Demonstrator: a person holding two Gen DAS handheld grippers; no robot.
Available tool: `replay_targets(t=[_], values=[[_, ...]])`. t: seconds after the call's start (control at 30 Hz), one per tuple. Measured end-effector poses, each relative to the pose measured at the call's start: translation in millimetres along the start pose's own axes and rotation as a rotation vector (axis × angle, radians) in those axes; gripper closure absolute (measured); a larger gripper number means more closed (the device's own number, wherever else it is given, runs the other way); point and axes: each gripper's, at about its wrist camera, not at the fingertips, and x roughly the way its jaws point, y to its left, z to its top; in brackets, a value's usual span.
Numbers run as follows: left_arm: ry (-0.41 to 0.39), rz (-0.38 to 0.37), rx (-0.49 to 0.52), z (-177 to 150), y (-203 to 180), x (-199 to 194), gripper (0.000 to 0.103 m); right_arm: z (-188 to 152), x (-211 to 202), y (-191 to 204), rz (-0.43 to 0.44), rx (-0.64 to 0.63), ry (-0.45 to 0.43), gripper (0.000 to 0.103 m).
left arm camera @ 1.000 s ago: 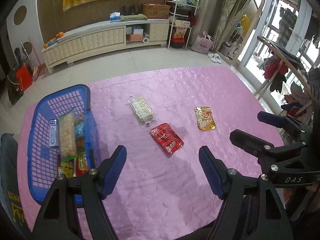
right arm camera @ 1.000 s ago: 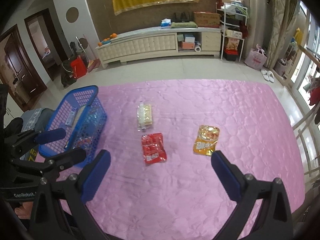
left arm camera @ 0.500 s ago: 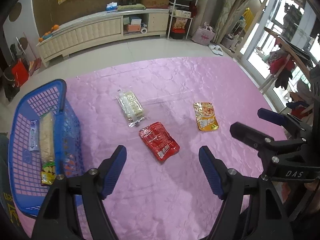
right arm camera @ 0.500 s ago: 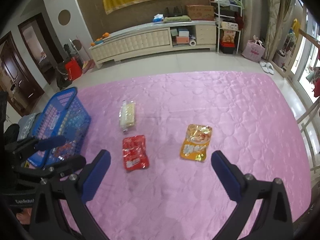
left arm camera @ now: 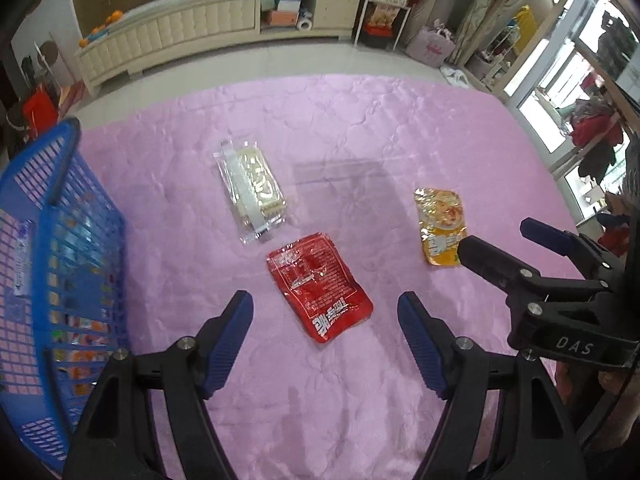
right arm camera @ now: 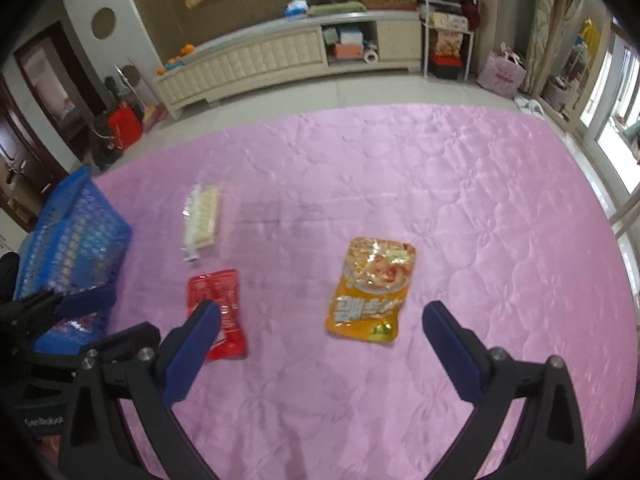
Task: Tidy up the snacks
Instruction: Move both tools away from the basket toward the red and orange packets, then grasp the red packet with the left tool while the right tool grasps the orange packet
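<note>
Three snack packs lie on the pink quilted cloth: a red pouch, an orange pouch and a clear pack of pale crackers. A blue basket at the left holds several snacks. My left gripper is open and empty, just short of the red pouch. My right gripper is open and empty, just short of the orange pouch. The right gripper also shows in the left wrist view beside the orange pouch.
The cloth's far edge meets a tiled floor. A long cream cabinet stands along the back wall, shelves at the back right, windows and a clothes rack at the right.
Both grippers have moved forward and lower toward the packs. The left one has come up to the red pouch, the right one to the orange pouch. Both stay open.
</note>
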Motion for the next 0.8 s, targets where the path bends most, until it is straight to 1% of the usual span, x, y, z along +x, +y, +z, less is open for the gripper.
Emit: replay_targets(t=[0.07, 0.17, 0.3, 0.37, 0.4, 0.47, 0.57, 0.6, 0.7, 0.8], values=[[0.025, -0.008, -0.02, 2.0, 2.3, 12.1, 0.03, -0.1, 8.5, -2.1, -0.006, 0.0, 0.008, 0.001], [0.041, 0.0, -0.043, 3.5, 6.1, 28.2, 0.03, -1.1, 19.7, -7.9, -0.054, -0.009, 0.025, 0.001], [0.076, -0.018, -0.081, 7.5, 10.6, 51.9, 0.03, -2.2, 22.0, -13.3, -0.094, -0.015, 0.024, 0.001], [0.091, -0.037, -0.075, 9.1, 9.9, 61.4, 0.03, -3.1, 24.2, -14.5, -0.109, -0.023, 0.027, 0.001], [0.102, -0.035, -0.065, 9.9, 8.5, 66.4, 0.03, -4.0, 26.7, -15.3, -0.111, -0.027, 0.034, 0.001], [0.123, -0.007, -0.056, 11.7, 6.9, 77.1, 0.03, -3.8, 33.0, -14.7, -0.112, -0.031, 0.051, 0.001], [0.132, -0.014, -0.097, 11.5, 10.4, 86.7, 0.03, -3.4, 38.7, -16.7, -0.122, -0.034, 0.067, 0.001], [0.117, -0.012, -0.098, 12.2, 9.7, 86.1, 0.027, -3.5, 38.5, -17.6, -0.126, -0.036, 0.067, 0.001], [0.114, 0.021, -0.072, 14.4, 3.0, 90.4, 0.025, -2.8, 37.1, -21.5, -0.139, -0.033, 0.061, 0.001], [0.133, 0.071, -0.03, 16.0, -5.4, 93.8, 0.024, -2.0, 36.6, -28.9, -0.132, -0.01, 0.057, 0.001]])
